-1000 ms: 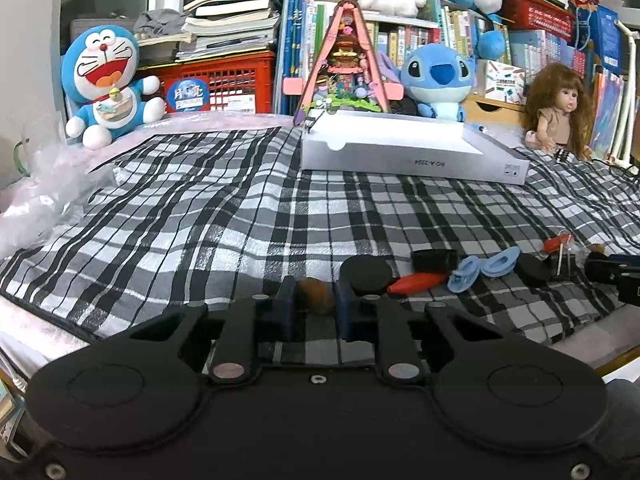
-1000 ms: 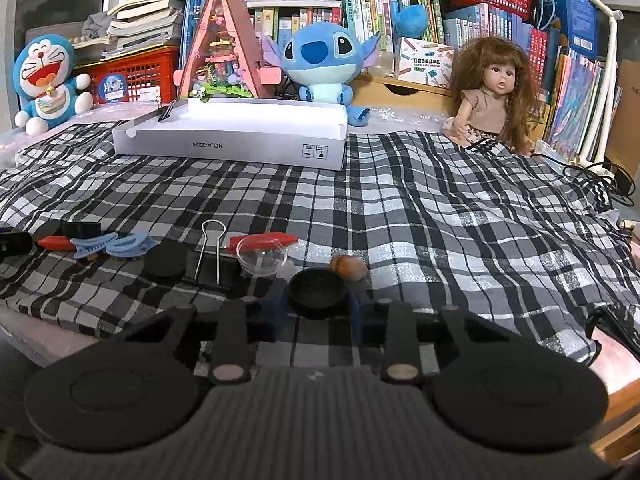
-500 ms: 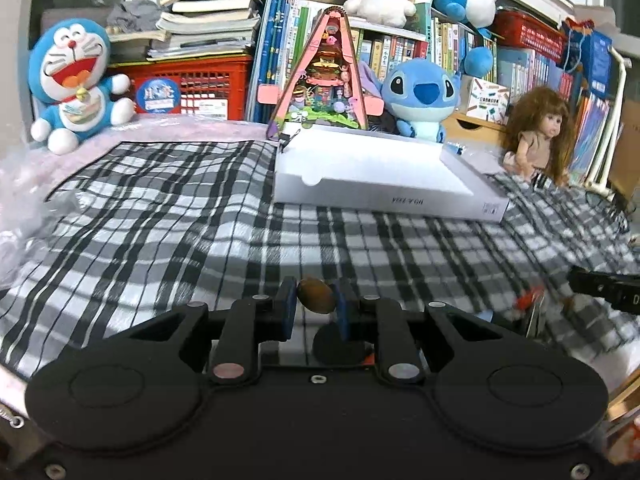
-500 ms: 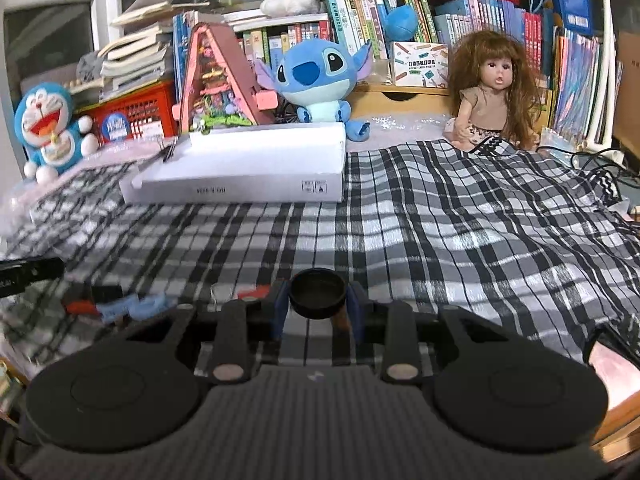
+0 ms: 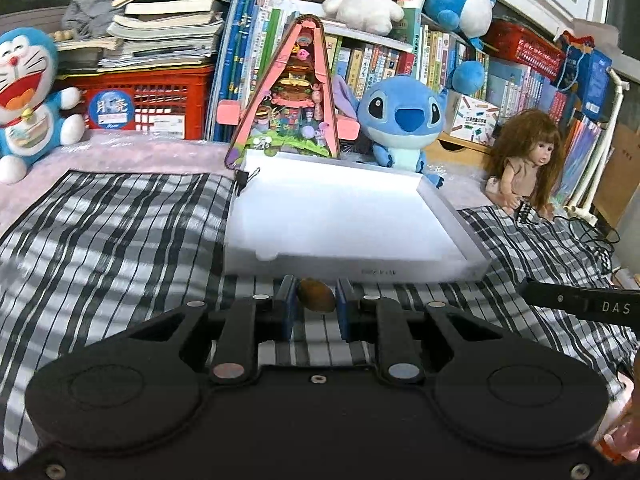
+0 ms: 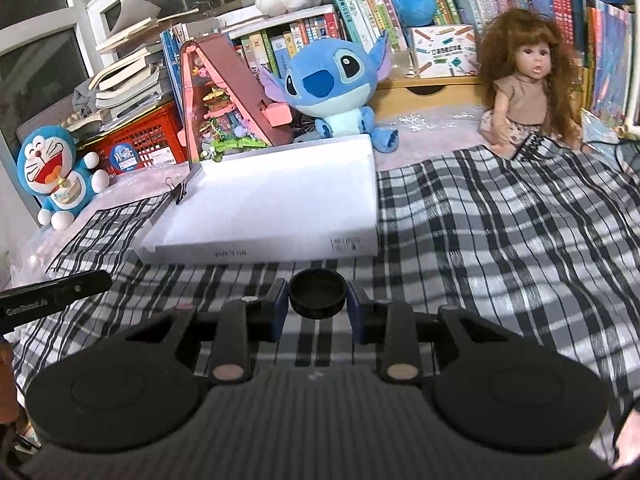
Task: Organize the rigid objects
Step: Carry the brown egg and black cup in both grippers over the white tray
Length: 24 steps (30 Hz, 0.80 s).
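Left wrist view: left tool (image 5: 316,300) clamps small brown oval object (image 5: 316,300), blurred, kind unclear, held above black-and-white checked cloth (image 5: 120,232). Shallow white cardboard box (image 5: 352,268) just ahead, print unreadable. Right tool's black finger (image 5: 580,304) cut off at right edge.

Right wrist view: right tool (image 6: 318,294) clamps round black cap (image 6: 318,294) above cloth, white box ahead. Black binder clip (image 6: 180,192) on box's left rim.

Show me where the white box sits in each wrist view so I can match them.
Left wrist: white box at centre, just beyond the left gripper.
Right wrist: white box left of centre, beyond the right gripper.
Shared landmark: binder clip on the box's left wall, near the far corner.
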Motion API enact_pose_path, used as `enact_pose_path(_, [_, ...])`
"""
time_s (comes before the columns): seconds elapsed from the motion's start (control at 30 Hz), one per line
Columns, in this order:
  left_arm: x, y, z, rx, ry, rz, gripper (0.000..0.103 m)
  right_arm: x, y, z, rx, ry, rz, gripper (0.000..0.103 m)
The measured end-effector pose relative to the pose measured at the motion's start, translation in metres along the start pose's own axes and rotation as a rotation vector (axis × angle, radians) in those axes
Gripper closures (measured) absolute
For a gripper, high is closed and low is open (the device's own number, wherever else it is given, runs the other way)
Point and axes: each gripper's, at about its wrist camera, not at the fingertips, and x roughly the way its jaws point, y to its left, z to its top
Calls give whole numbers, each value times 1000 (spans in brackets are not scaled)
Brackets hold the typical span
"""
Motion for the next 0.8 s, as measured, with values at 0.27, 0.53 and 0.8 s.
enact_pose_path(0.27, [61, -2, 46, -53, 108, -14, 84, 42, 7, 47, -12, 95, 1, 66])
enact_pose_path(0.53, [118, -4, 59, -62, 179, 41, 84, 91, 18, 69, -49, 165, -62, 66])
enact_pose_path(0.8, [148, 0, 54, -62, 230, 80, 84, 127, 23, 73, -60, 236, -94, 66])
